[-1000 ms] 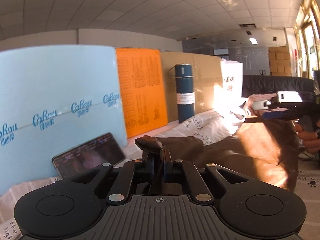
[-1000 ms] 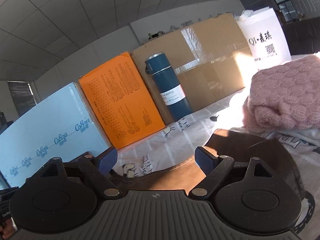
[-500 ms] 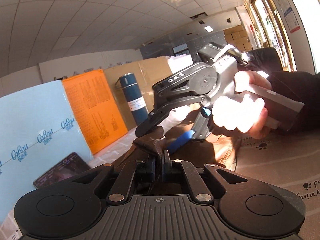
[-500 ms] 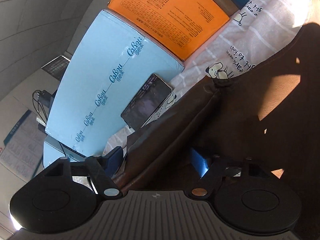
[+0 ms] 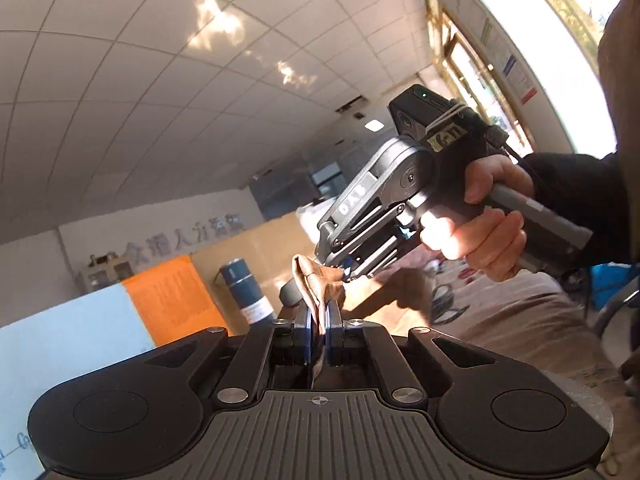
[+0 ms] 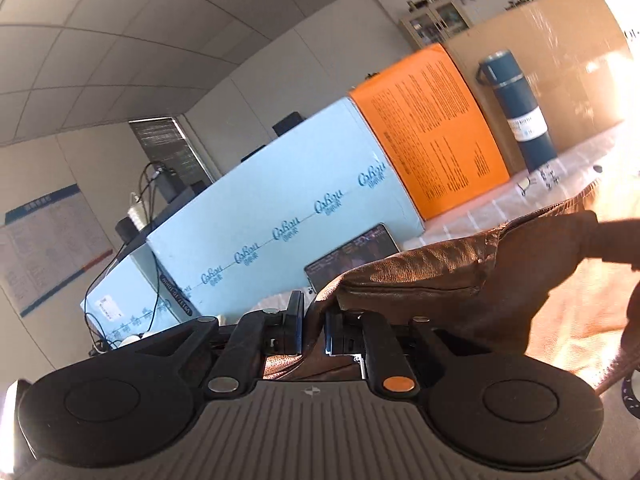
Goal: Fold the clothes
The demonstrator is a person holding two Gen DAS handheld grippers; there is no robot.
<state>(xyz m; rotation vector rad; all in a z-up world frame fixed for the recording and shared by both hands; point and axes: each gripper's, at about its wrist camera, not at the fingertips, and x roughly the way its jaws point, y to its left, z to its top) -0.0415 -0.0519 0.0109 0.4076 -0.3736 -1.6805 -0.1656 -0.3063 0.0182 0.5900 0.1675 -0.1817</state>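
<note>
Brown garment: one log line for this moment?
left gripper: shut on brown garment | right gripper: shut on brown garment | garment lifted between both

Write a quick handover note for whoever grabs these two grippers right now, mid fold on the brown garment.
Left gripper: shut on the brown garment, pinching a bunched edge.
Right gripper: shut on the same garment, right next to the left one.
Garment: lifted at the pinched edges, the rest draped down toward the printed cloth on the table.
Done: both edges gripped and raised.
Left: lay it down folded, smooth it, release. Thermos and phone stand behind; probably keep the fabric off them.
</note>
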